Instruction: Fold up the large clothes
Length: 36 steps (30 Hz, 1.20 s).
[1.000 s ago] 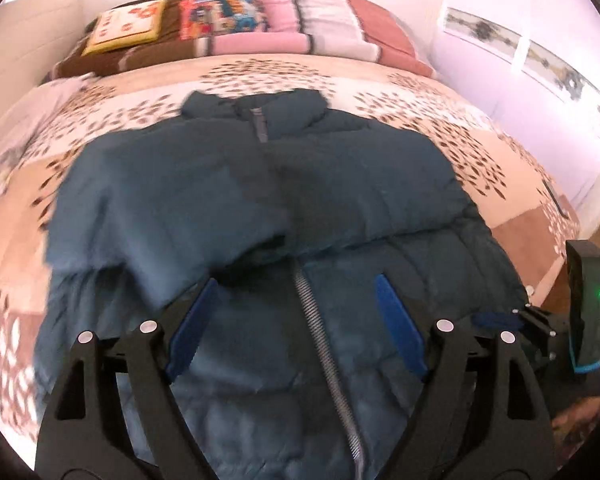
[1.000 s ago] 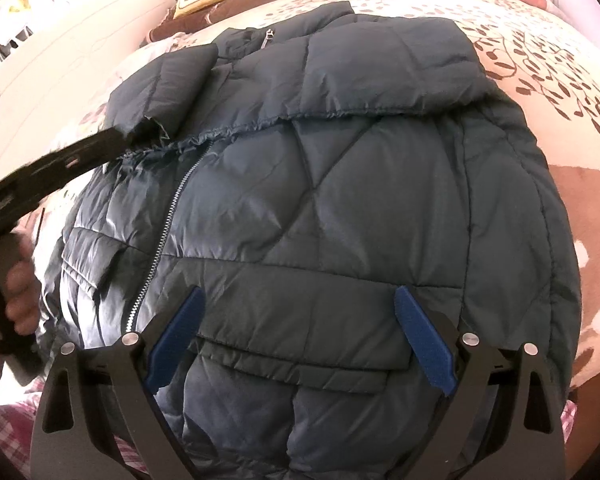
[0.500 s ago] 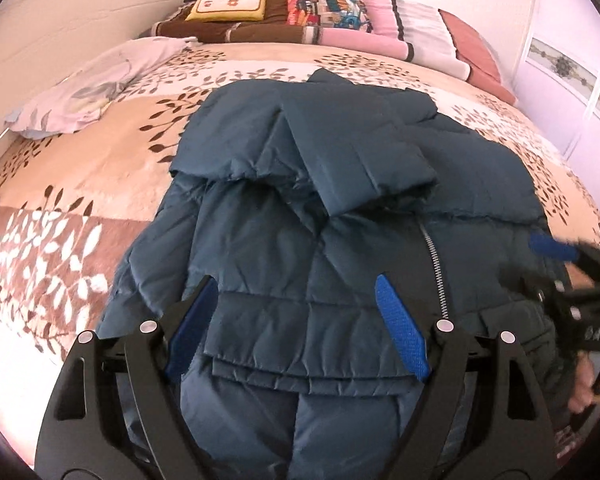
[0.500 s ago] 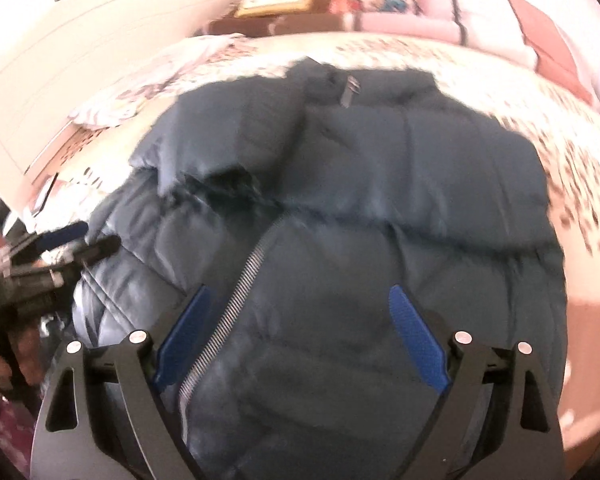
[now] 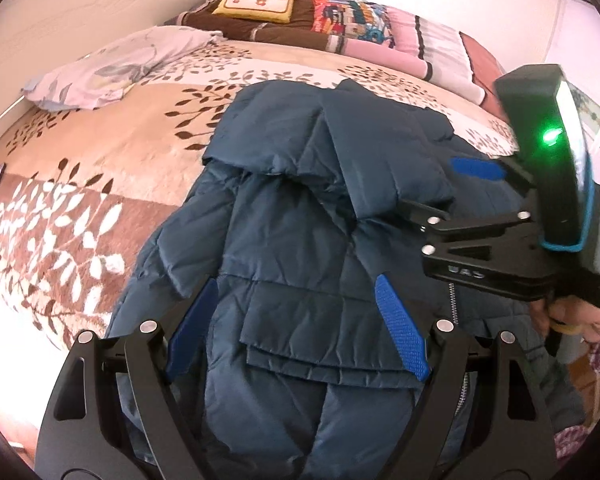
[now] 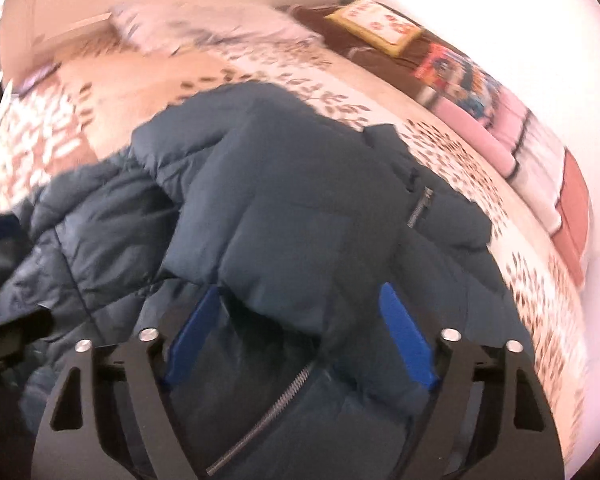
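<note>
Jacket [image 5: 300, 240] lies spread across the bed [image 5: 112, 152], hem toward the near edge, collar toward the pillows [image 5: 364, 24] at the head; both sleeves are already folded in over the chest. It is a quilted puffer: judge it soft, bulky and light, with a slick shell that will slide on itself and spring back when released. A pinch on one layer will likely slip; take a stitched edge instead, the hem corners or the pocket flap seam, and gather enough thickness for the pads to bite. Your left gripper [image 5: 296, 332] hovers over the lower left panel, angled steeply down, jaws wide, nothing between the pads but air above the pocket flap. Your right gripper [image 6: 300, 336] is tilted down over the zip [image 6: 260, 424] near the folded sleeve end; its jaws are closing, fabric lies below and between them, but the pads do not press on it yet. That view is blurred, so contact cannot be read finely. From the left view the right gripper [image 5: 456, 192] sits rolled on its side over the right chest. A hand [image 5: 572, 316] shows at its grip.
</note>
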Tool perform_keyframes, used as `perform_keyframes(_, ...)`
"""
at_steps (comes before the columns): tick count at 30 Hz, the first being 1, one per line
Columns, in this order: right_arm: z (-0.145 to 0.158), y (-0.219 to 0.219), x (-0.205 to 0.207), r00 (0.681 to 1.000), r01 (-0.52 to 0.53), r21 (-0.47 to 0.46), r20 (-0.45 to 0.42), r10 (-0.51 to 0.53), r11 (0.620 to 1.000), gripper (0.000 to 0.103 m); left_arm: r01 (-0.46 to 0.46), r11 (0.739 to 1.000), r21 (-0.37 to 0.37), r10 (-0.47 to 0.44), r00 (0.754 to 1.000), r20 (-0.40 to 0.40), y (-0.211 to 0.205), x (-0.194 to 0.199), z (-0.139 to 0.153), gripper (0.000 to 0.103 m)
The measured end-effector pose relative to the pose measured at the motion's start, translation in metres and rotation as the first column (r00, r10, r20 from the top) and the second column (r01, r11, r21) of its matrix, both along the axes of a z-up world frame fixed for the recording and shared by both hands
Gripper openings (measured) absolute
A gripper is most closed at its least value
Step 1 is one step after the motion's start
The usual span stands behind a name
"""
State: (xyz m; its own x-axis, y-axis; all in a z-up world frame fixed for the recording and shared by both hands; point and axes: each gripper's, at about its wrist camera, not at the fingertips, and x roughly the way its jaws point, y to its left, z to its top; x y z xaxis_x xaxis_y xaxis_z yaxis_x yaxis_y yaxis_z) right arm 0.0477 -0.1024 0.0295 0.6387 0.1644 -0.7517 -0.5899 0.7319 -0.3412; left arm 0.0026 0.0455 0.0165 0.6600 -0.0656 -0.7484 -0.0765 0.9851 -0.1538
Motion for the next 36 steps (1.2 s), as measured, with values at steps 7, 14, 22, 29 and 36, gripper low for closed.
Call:
perform_keyframes(7, 0.008, -0.016, 0.014, 0.996, 0.062, 0.105, -0.077, -0.054, 0.993, 0.016, -0.007, 1.000, -0.010, 0.006, 1.000, -0.016, 0.003, 0.002, -0.005, 0.080)
perform_keyframes(14, 0.042, -0.100, 0.024, 0.939, 0.327, 0.449, -0.254, -0.232, 0.832, 0.013, 0.011, 1.000, 0.005, -0.011, 1.000, -0.022, -0.003, 0.002, -0.007, 0.080)
perform_keyframes(22, -0.005, -0.173, 0.034, 0.745, 0.640, 0.453, -0.562, -0.358, 0.621, 0.013, 0.030, 0.999, 0.013, -0.029, 0.999, -0.029, -0.008, 0.003, -0.009, 0.080)
perform_keyframes(29, -0.009, -0.202, 0.024, 0.713, 0.689, 0.519, -0.610, -0.344, 0.506, 0.071, 0.036, 0.999, 0.011, -0.036, 0.999, -0.031, -0.009, 0.002, -0.010, 0.080)
perform_keyframes(36, 0.001, -0.206, 0.034, 0.727, 0.680, 0.529, -0.575, -0.375, 0.507, 0.041, 0.030, 1.000, 0.007, -0.029, 0.999, -0.034, -0.009, 0.002, -0.010, 0.080)
